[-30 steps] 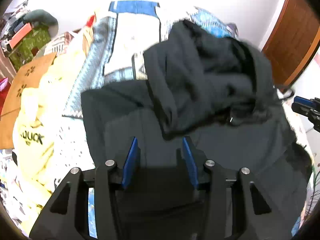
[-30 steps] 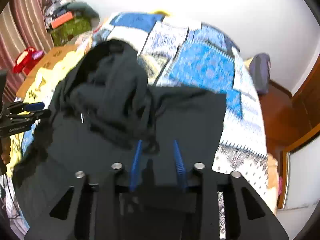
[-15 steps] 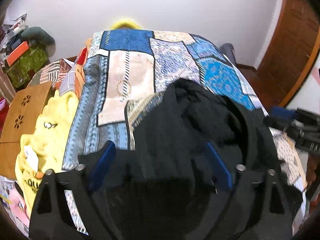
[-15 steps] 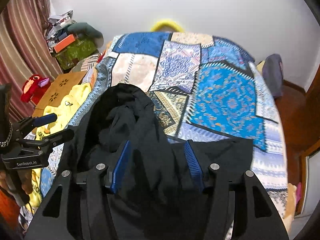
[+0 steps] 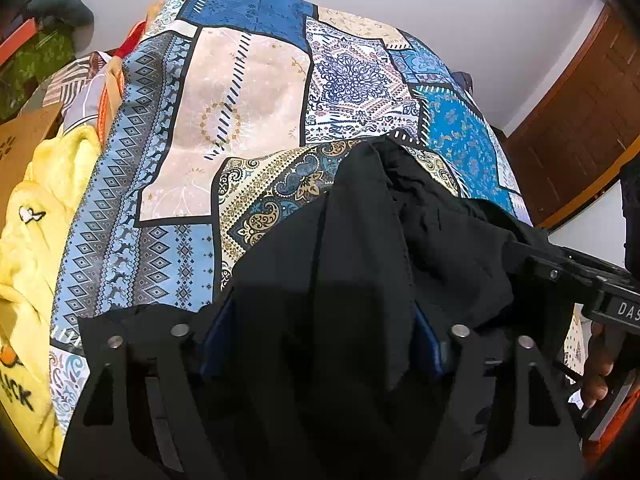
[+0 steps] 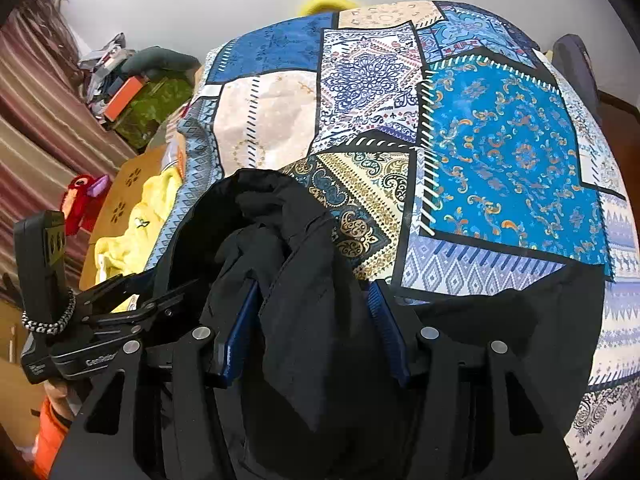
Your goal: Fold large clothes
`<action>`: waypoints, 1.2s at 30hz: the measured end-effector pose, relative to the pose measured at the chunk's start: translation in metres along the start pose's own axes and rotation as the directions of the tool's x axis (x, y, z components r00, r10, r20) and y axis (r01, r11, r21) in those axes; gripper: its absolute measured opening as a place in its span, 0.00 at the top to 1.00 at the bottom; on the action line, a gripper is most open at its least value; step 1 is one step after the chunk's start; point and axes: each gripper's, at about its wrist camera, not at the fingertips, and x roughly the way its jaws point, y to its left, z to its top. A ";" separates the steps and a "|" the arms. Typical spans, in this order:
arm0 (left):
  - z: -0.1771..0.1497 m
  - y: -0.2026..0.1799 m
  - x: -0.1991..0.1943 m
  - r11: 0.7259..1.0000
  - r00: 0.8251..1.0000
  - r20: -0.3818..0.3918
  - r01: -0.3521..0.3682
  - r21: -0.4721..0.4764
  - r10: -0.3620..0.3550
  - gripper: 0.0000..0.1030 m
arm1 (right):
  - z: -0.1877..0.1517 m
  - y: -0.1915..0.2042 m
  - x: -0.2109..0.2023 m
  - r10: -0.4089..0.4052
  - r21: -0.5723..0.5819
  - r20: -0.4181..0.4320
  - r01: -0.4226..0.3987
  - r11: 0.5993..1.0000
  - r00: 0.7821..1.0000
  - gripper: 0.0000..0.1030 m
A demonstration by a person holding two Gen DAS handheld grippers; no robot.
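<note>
A large black garment [image 5: 360, 240] lies bunched at the near end of a bed with a patchwork cover [image 5: 248, 120]. My left gripper [image 5: 320, 336] is open, its blue pads wide apart with black cloth between them. My right gripper [image 6: 312, 320] is also open, with a fold of the black garment [image 6: 304, 272] lying between its blue pads. The right gripper shows in the left wrist view [image 5: 580, 280] at the right edge, and the left gripper shows in the right wrist view [image 6: 104, 320] at the left edge. The fingertips are partly hidden by cloth.
A yellow garment [image 5: 36, 216] lies at the bed's left side, also in the right wrist view [image 6: 132, 224]. A wooden door [image 5: 580, 120] stands at right. Boxes and clutter [image 6: 136, 92] sit by a striped curtain [image 6: 36, 128] at left. A red toy [image 6: 82, 196] lies nearby.
Both grippers have moved forward and lower into the black garment and opened wider. The cloth now lies between the pads and fills the near view.
</note>
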 end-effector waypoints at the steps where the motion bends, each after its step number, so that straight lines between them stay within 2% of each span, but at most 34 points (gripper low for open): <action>1: -0.001 -0.002 -0.002 1.000 1.000 0.008 -0.002 0.012 0.002 0.35 | -0.002 0.000 -0.001 0.003 -0.004 0.003 -0.003 1.000 1.000 0.53; 2: -0.003 -0.004 -0.006 1.000 1.000 0.019 -0.005 0.025 0.005 0.39 | -0.001 -0.001 -0.001 0.008 -0.007 0.001 -0.007 1.000 1.000 0.61; 3: -0.004 -0.005 -0.012 0.999 1.000 0.028 -0.001 0.034 0.000 0.47 | -0.005 0.000 -0.005 0.018 -0.017 -0.003 -0.018 1.000 1.000 0.68; 4: -0.006 -0.007 -0.018 0.999 0.999 0.034 0.007 0.040 -0.008 0.52 | -0.007 0.001 -0.007 0.019 -0.024 -0.004 -0.019 1.000 1.000 0.70; 6: -0.009 -0.011 -0.032 0.998 0.998 0.050 0.030 0.055 -0.033 0.57 | -0.010 0.006 -0.012 0.018 -0.044 0.003 -0.018 0.999 1.000 0.78; 11: -0.023 -0.028 -0.071 0.990 0.996 0.087 0.014 0.140 -0.027 0.67 | -0.021 0.027 -0.041 -0.008 -0.128 0.056 0.015 0.992 0.998 0.85; 19: -0.068 -0.050 -0.125 0.974 0.995 0.095 0.008 0.224 -0.030 0.68 | -0.067 0.047 -0.089 -0.035 -0.204 0.089 0.053 0.978 0.995 0.85; 22: -0.093 -0.055 -0.136 0.971 0.997 0.076 0.001 0.239 -0.020 0.67 | -0.090 0.048 -0.096 -0.054 -0.201 0.065 0.066 0.977 0.996 0.80; 25: -0.114 -0.058 -0.143 0.967 0.999 0.050 -0.002 0.255 -0.011 0.59 | -0.104 0.046 -0.101 -0.080 -0.189 0.040 0.086 0.978 0.996 0.77; 30: -0.145 -0.064 -0.164 0.959 0.999 0.034 -0.018 0.283 0.008 0.55 | -0.120 0.042 -0.121 -0.101 -0.175 0.006 0.101 0.979 0.995 0.75; 32: -0.150 -0.066 -0.176 0.958 0.999 0.045 -0.018 0.286 0.006 0.54 | -0.125 0.042 -0.130 -0.092 -0.173 0.008 0.092 0.981 0.996 0.75; 36: -0.155 -0.073 -0.210 0.949 0.992 0.126 -0.042 0.311 0.003 0.50 | -0.127 0.042 -0.154 -0.069 -0.176 0.057 0.078 0.981 0.996 0.75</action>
